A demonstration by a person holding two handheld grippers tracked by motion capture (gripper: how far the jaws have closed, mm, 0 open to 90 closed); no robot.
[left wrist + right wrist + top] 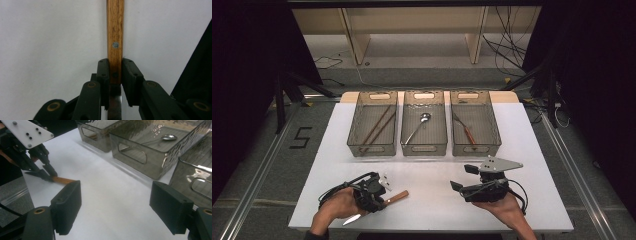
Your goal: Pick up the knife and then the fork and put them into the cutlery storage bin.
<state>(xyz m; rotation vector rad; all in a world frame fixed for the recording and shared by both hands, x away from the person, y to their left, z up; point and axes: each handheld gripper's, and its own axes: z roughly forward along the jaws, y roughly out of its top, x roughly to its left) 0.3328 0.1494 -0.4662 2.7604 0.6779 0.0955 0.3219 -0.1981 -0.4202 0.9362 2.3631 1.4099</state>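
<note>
- The left gripper (pixel 115 72) has its jaws pressed on the wooden handle of a knife (pixel 115 32); in its own view the handle runs straight up the middle of the frame, with the steel blade at the bottom edge between the jaws.
- In the high view this gripper (pixel 371 192) sits at the lower left, the knife (pixel 397 197) lying on the white table (pixel 432 170), handle toward the centre, blade tip toward the bottom edge.
- The right gripper (pixel 462 177) rests at the lower right with jaws wide apart and nothing between them.
- Three bins stand in a row at upper centre: left bin (pixel 373 125) with chopsticks (pixel 379 125), middle bin (pixel 424 125) with a spoon (pixel 418 127), right bin (pixel 474 125) with a wooden-handled utensil (pixel 466 131).
</note>
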